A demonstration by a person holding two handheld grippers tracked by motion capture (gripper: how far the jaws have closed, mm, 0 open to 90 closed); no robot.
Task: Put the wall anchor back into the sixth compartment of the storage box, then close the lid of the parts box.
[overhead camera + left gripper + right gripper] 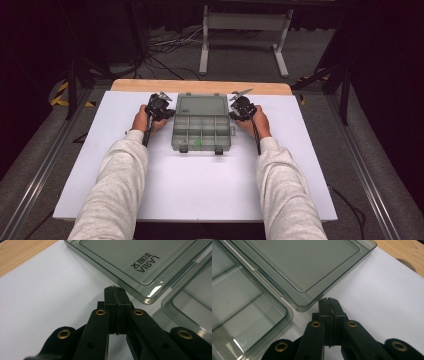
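Left tongs point(117, 293) are pressed together, empty, tips at the corner of the laid-back lid point(140, 262). The clear compartment box point(202, 122) lies open near the bench point(200, 195) far edge (centre). Right tongs point(329, 302) likewise closed, beside the lid's other corner. Judged step: closing the box; next, both tips must get under the lid and swing it forward together.

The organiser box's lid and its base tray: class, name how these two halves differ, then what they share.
The lid lies folded open on the far side, while the base tray lies nearer the person. The lid is one undivided flat panel; the base tray is split into compartments. The lid bears printed lettering; the base tray carries two latches on its near edge. Both are smoky translucent plastic, flat on the white table.
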